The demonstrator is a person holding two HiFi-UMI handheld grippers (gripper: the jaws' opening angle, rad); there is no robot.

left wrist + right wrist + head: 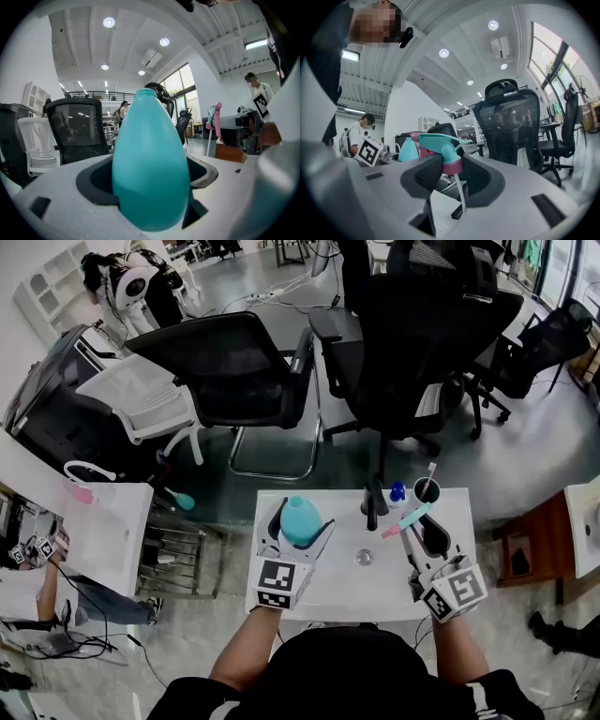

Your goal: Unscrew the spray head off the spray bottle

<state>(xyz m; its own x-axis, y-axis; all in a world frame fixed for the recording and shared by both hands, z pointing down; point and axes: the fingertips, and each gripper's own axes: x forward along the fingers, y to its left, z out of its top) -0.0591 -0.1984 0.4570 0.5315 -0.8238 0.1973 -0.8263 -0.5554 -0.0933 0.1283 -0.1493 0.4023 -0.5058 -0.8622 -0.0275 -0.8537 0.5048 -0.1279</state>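
Lower centre, head view: left gripper [302,527] jaws clamped on teal bottle [150,164], neck bare.
Lower right: right gripper [422,536] jaws pinch spray head [443,152] at pink collar, tube dangling.
Step tip: prob. set head on white table [375,583]; keep tube clear, btl upright.

Bottle [300,519] left of spray head [410,517]
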